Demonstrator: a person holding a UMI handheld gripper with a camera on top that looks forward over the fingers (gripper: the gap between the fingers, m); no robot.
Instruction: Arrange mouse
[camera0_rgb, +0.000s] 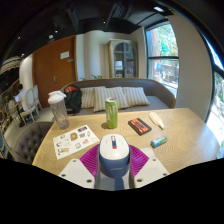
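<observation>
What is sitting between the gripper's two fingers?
A white and grey mouse sits between the gripper fingers in the gripper view, on the wooden table. The green can stands beyond it.

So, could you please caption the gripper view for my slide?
Gripper shut on mouse above wooden table.

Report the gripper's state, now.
Gripper: shut on the mouse, a finger pressing each side, above the table.
</observation>
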